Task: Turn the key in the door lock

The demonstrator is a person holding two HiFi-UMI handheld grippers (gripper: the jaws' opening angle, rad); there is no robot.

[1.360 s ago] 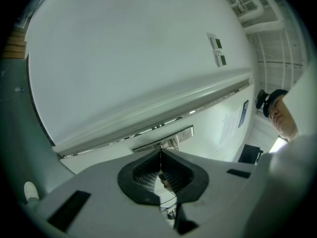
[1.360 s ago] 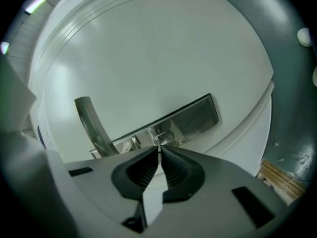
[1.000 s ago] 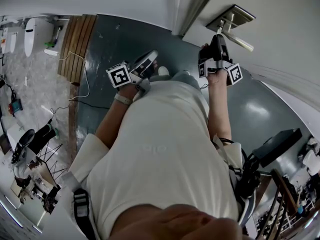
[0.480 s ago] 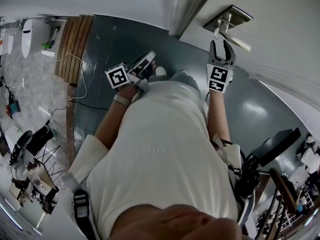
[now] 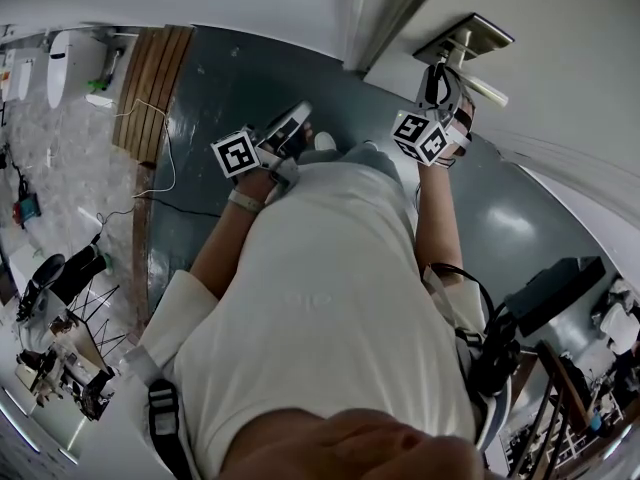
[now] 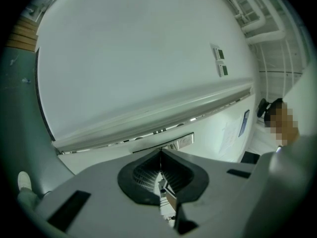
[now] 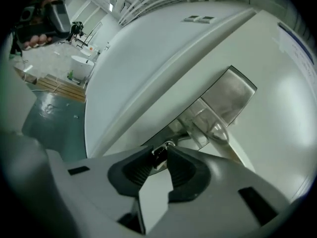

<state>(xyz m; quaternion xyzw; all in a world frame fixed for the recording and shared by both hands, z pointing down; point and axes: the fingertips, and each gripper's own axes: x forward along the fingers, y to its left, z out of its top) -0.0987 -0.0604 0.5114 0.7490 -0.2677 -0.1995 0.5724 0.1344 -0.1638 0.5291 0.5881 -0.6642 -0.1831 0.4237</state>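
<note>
Under the lever handle (image 7: 208, 125) of the door (image 7: 277, 108), the key (image 7: 158, 155) sits pinched in my right gripper (image 7: 160, 158).
My right jaws have just been closing, and their ribbed tips press on either side of the key's dark head, which sticks out of the door just below the metal backplate (image 7: 233, 95). My left gripper (image 6: 161, 155) hangs well off to the left, above the grey-green floor (image 5: 240, 78), facing a pale wall. Its jaws are closed together with nothing between them.

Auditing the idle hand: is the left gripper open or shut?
Shut. The left gripper has its pads pressed together at the tips, with nothing between them.
</note>
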